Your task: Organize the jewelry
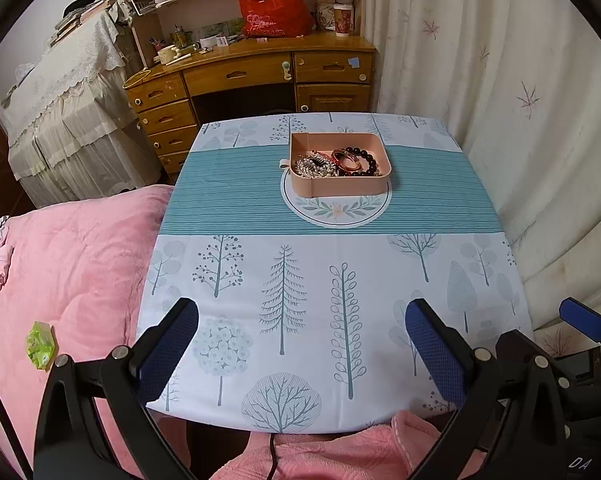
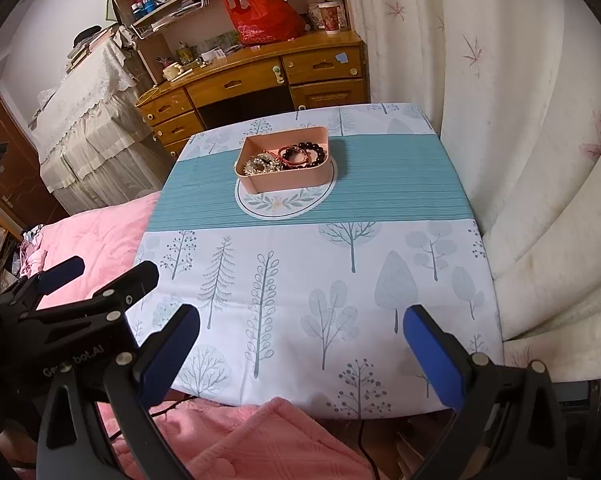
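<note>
A pink box (image 1: 340, 188) stands on the far middle of the table, on a round white coaster (image 1: 336, 212). It holds a dark bead bracelet (image 1: 366, 156), red cord bracelets (image 1: 346, 160) and pale bead strings (image 1: 312, 166). The box also shows in the right wrist view (image 2: 288, 178). My left gripper (image 1: 300, 316) is open and empty above the table's near edge, far from the box. My right gripper (image 2: 300, 320) is open and empty, also at the near edge. The left gripper shows at the left of the right wrist view (image 2: 100, 276).
The table (image 1: 300, 280) has a tree-print cloth with a teal band. A pink bed (image 1: 60, 260) lies to the left. A wooden desk (image 1: 252, 76) with a red bag (image 1: 272, 8) stands behind. White curtains (image 1: 500, 80) hang on the right.
</note>
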Action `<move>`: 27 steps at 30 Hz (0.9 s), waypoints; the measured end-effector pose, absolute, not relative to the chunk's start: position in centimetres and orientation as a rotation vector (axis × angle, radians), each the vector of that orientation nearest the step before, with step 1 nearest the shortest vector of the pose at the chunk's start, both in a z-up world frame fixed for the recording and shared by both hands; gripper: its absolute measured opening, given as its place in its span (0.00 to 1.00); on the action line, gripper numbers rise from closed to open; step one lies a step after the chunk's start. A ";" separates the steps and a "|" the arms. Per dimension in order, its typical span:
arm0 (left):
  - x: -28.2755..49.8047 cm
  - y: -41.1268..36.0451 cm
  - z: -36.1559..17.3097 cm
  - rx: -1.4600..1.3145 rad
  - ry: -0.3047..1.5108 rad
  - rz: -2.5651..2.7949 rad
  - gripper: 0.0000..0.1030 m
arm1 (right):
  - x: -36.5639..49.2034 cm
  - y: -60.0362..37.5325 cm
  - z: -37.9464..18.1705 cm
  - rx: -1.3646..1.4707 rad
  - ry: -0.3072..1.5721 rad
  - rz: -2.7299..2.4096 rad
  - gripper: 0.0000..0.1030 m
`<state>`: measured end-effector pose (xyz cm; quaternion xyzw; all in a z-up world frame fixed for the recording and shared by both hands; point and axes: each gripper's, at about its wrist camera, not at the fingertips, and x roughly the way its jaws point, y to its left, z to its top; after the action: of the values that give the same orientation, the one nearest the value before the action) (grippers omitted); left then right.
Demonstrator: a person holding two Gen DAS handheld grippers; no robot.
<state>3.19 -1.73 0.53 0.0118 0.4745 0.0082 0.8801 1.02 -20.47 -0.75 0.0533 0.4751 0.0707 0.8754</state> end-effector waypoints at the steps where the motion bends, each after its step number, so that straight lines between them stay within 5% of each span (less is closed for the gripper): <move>1: 3.2 -1.7 0.5 0.025 0.989 0.018 0.99 | 1.0 -20.5 -0.7 0.111 0.992 0.148 0.99; 27: 2.6 -1.3 0.2 0.023 0.994 0.020 0.99 | 0.9 -20.8 -1.0 0.116 0.999 0.146 0.99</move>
<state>2.58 -1.33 0.15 0.0112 0.4769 0.0097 0.8788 0.86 -20.78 -1.00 0.0557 0.4781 0.0697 0.8738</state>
